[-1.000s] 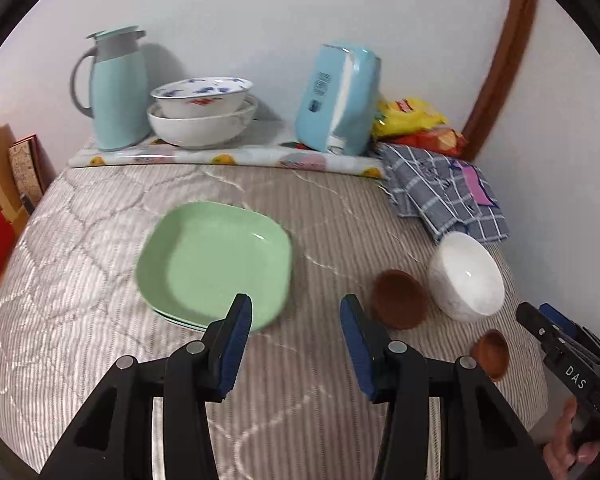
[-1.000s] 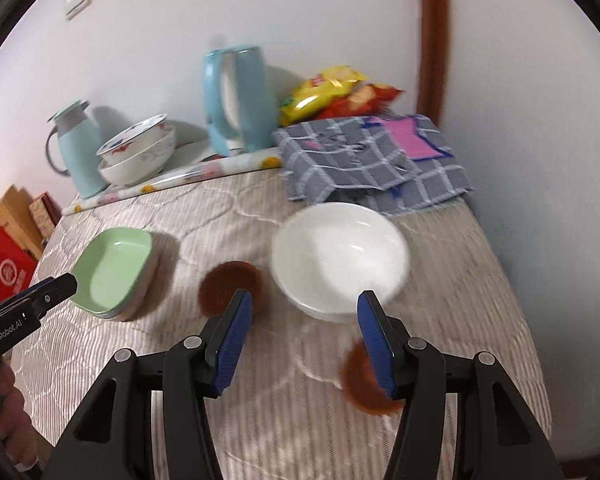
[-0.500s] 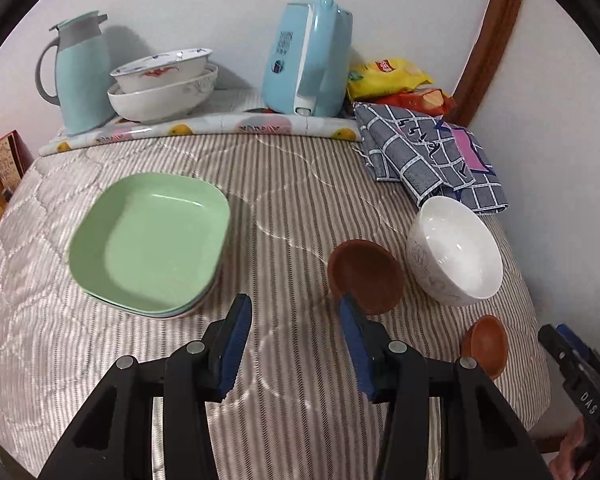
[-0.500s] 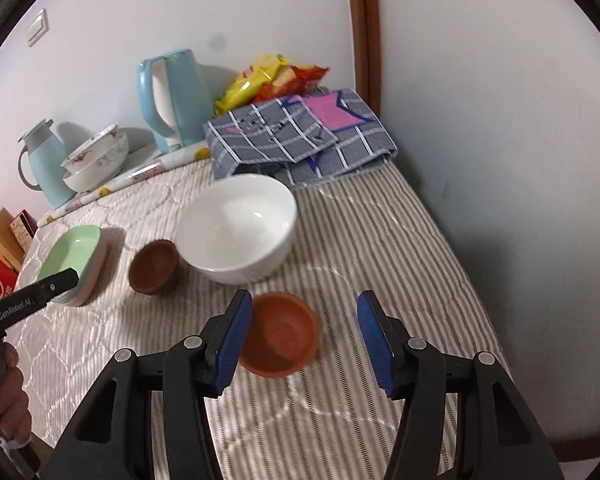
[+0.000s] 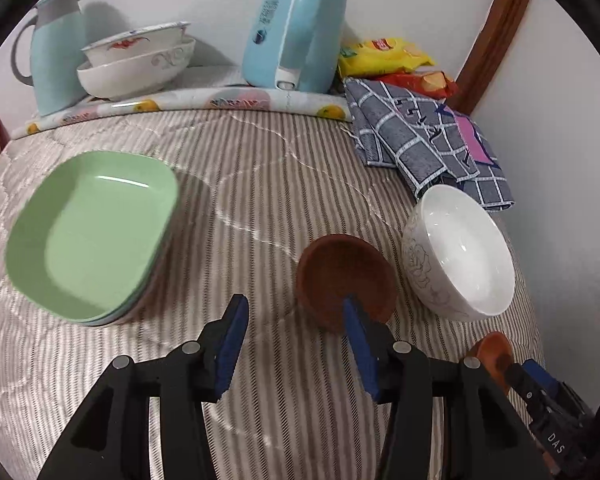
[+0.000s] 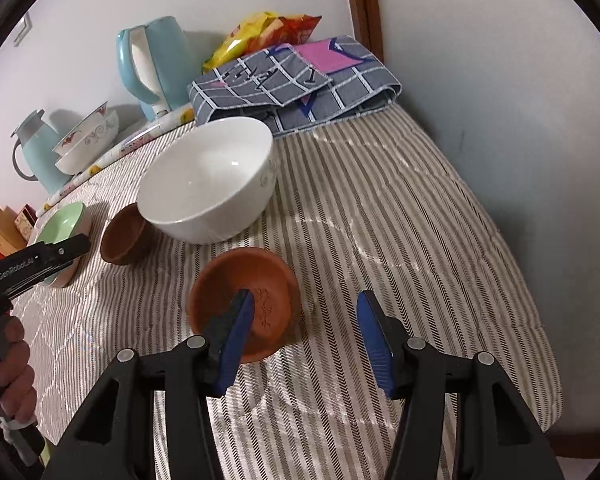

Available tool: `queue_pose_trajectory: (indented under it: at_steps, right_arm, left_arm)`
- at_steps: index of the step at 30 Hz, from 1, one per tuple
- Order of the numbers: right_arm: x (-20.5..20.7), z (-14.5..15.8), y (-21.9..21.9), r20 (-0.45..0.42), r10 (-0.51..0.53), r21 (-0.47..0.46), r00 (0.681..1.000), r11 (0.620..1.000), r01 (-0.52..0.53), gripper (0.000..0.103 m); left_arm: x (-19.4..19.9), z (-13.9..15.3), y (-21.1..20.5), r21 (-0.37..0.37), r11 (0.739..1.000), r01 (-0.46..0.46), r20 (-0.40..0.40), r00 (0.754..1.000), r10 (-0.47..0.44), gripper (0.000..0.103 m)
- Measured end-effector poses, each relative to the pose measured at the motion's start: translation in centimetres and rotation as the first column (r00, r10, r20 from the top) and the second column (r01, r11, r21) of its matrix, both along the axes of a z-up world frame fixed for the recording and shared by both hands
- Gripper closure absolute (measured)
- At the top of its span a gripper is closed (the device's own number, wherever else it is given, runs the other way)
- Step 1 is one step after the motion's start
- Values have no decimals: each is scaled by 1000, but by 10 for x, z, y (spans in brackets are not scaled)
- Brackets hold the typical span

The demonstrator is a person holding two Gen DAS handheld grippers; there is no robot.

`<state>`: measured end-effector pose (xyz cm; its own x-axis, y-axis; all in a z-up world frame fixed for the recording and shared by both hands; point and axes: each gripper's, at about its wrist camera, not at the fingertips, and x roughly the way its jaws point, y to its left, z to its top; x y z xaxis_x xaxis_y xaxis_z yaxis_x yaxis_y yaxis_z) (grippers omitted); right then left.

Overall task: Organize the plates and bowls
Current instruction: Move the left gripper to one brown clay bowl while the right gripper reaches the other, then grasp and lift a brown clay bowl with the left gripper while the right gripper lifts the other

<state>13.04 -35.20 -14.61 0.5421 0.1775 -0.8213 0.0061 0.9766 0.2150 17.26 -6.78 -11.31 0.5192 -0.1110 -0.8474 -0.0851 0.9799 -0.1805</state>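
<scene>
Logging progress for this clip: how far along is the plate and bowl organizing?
Early. Done: green plates stacked. In hand: nothing yet; the open right gripper straddles the orange-brown bowl's rim. Left: dark brown bowl and white bowl sit separate, unstacked.

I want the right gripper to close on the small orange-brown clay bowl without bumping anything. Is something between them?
Nothing visible is. The right gripper is open, its left finger already over the small orange-brown clay bowl. The large white ceramic bowl sits just behind it, beyond the fingers.
</scene>
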Motion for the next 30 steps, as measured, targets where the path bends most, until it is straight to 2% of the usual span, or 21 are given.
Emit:
queue_pose_trajectory:
  at_steps: [6,9,21,23,25,26,27,28,30]
  right_arm:
    - [9,-12,1,-10,20,17,1000,1000,-20,54]
    - [13,-18,2,-29,28,27,999,999,-27,60]
    - [14,-22,14,15,52,-40,999,998,-52,70]
    - [13,-23,14,25,53,-30,998,998,-52,76]
    - [12,-23,15,31,63,-4,998,998,-63,88]
    - [11,-22,16,34,61,-4,998,998,-61,88]
    - [11,-22,17,39,59,-11,997,998,-59,88]
    - [10,-21,18,42,59,-19,997,998,-58,89]
    - [9,-20,19,48,53,-22,997,998,-52,90]
  left_arm:
    - [15,-14,-7,11,1000,2,-19,1000,-2,56]
    - [22,-21,-10,13,1000,3,-24,1000,-3,56]
    - [34,-35,-6,6,1000,-4,1,1000,4,57]
    - [35,-35,-8,24,1000,-2,6,1000,2,63]
    - [35,-35,-8,43,999,-8,10,1000,8,71]
    - [35,-35,-8,33,999,-2,10,1000,1,74]
    - [36,-35,-8,21,1000,6,10,1000,-6,82]
    - [36,-35,-8,-3,1000,20,7,1000,-20,87]
    - [35,-35,-9,-6,1000,11,10,1000,-11,88]
